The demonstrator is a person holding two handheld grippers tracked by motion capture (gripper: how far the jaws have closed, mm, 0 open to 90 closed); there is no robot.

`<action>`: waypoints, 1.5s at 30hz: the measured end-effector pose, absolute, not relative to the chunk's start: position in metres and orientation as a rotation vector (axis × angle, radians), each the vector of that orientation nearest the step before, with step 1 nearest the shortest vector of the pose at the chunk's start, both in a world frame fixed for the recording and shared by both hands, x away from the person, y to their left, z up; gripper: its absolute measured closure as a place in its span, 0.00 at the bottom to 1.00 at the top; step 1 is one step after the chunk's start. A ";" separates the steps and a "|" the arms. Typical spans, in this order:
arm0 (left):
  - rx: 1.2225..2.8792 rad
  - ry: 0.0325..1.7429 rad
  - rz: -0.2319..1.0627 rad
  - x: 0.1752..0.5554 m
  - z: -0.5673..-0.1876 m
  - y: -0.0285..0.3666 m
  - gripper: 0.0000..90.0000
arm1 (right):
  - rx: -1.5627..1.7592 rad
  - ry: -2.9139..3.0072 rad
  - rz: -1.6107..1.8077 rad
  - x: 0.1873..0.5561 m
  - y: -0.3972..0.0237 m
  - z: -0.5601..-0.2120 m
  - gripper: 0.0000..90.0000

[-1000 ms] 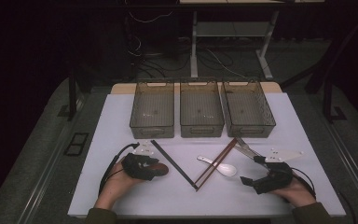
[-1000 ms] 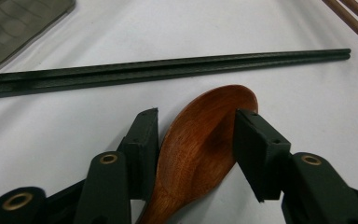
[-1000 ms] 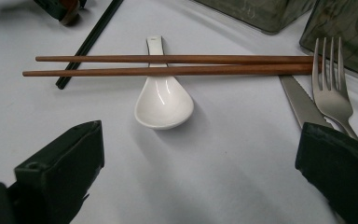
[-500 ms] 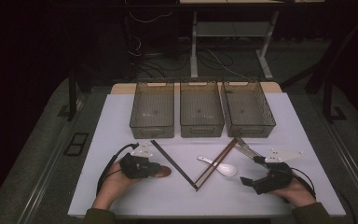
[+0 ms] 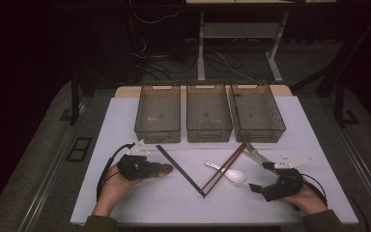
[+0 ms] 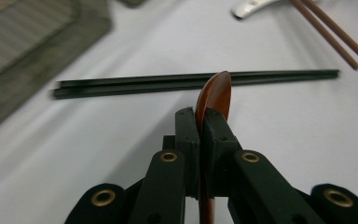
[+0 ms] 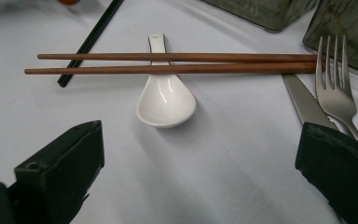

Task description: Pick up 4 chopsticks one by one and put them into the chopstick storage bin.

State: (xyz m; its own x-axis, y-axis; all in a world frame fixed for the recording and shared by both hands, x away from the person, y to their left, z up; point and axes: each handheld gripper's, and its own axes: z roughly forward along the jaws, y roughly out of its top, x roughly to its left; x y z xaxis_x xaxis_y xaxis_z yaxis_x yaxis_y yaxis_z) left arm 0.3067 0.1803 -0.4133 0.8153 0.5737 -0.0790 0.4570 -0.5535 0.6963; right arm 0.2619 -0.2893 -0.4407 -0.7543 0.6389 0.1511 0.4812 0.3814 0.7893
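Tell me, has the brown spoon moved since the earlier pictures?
Yes. The brown spoon, clamped in the left claw, has shifted slightly toward the person, away from the black chopsticks.

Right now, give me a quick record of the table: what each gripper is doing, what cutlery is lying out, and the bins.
left gripper: shut on the brown spoon
right gripper: open, holding nothing
black chopsticks: lying flat on the table
brown chopsticks: lying across the white spoon
fork and knife: side by side near the right gripper
bins: three in a row at the far edge
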 end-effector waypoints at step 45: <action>2.029 1.262 0.426 0.341 -0.436 0.279 0.57 | 1.017 2.472 1.286 0.262 -0.287 -0.443 0.01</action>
